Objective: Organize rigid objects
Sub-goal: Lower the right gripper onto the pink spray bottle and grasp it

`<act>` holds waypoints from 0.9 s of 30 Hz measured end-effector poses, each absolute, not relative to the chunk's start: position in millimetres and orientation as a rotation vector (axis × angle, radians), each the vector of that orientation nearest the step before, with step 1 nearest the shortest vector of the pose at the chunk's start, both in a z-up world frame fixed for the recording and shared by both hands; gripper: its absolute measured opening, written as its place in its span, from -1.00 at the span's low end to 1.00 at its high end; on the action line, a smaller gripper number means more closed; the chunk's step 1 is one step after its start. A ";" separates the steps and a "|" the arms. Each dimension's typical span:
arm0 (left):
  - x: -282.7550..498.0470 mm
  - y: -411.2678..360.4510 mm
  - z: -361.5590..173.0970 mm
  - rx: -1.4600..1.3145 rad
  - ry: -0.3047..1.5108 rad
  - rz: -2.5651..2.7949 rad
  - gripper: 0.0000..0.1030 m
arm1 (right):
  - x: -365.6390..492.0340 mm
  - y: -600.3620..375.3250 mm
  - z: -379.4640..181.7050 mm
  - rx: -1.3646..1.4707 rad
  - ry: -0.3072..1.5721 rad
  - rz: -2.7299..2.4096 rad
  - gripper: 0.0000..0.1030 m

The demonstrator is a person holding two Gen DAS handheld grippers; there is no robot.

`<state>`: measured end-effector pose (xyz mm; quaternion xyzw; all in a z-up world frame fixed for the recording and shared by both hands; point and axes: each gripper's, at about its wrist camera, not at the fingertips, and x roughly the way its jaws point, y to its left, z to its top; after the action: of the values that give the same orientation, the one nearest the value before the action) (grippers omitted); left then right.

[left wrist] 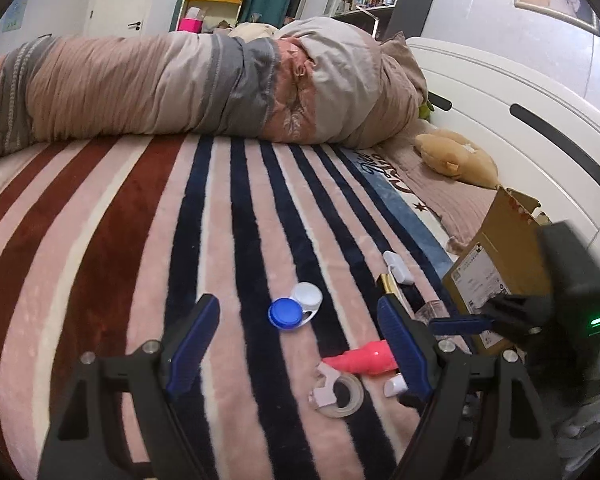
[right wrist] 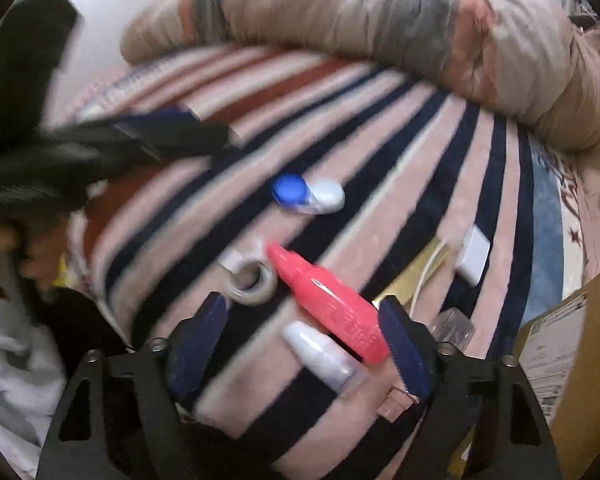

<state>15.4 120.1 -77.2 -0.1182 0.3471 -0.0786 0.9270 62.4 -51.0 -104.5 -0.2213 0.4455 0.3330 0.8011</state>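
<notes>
Small rigid items lie on a striped blanket point(left wrist: 140, 220). A blue and white contact lens case point(left wrist: 296, 309) point(right wrist: 307, 195), a pink bottle point(left wrist: 364, 358) point(right wrist: 328, 300), a clear tape roll point(left wrist: 340, 394) point(right wrist: 252, 278), a white bottle point(right wrist: 324, 354), a white plug point(left wrist: 398, 267) point(right wrist: 474, 256) and a gold box point(left wrist: 388, 283) point(right wrist: 416, 276) lie close together. My left gripper point(left wrist: 300, 316) is open above the lens case. My right gripper point(right wrist: 304, 320) is open over the pink and white bottles; it also shows in the left wrist view point(left wrist: 460, 325) beside the cardboard box point(left wrist: 496, 264).
A rolled quilt point(left wrist: 180, 88) lies across the far side of the bed. A tan plush toy point(left wrist: 456, 158) sits near the white headboard point(left wrist: 520, 92). The cardboard box also shows at the right edge of the right wrist view point(right wrist: 580, 360). A clear small bottle point(right wrist: 452, 326) lies by the box.
</notes>
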 end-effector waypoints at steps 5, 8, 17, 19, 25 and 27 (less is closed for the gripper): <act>14.4 123.3 -77.3 -0.259 0.702 -0.164 0.53 | 83.0 -37.7 -131.1 -0.531 0.983 0.628 0.18; 15.5 122.5 -78.5 -0.254 0.707 -0.159 0.53 | 84.2 -28.0 -131.1 -0.562 0.956 0.618 -0.17; 15.3 122.9 -79.5 -0.245 0.711 -0.152 0.53 | 97.2 -33.6 -114.5 -0.327 1.016 0.669 -0.34; 15.2 123.7 -80.0 -0.248 0.713 -0.153 0.53 | 92.2 -35.6 -115.4 -0.365 1.027 0.680 -0.24; 21.3 123.2 -84.4 -0.286 0.745 -0.183 0.53 | 93.9 -24.1 -128.0 -0.453 1.028 0.673 -0.20; 22.1 122.8 -86.4 -0.295 0.757 -0.184 0.53 | 97.0 -25.6 -134.8 -0.442 1.040 0.670 -0.24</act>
<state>22.1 122.8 -86.4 -0.1434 0.3678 -0.0892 0.9145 97.0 -25.6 -134.8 -0.2056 0.4832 0.3113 0.7920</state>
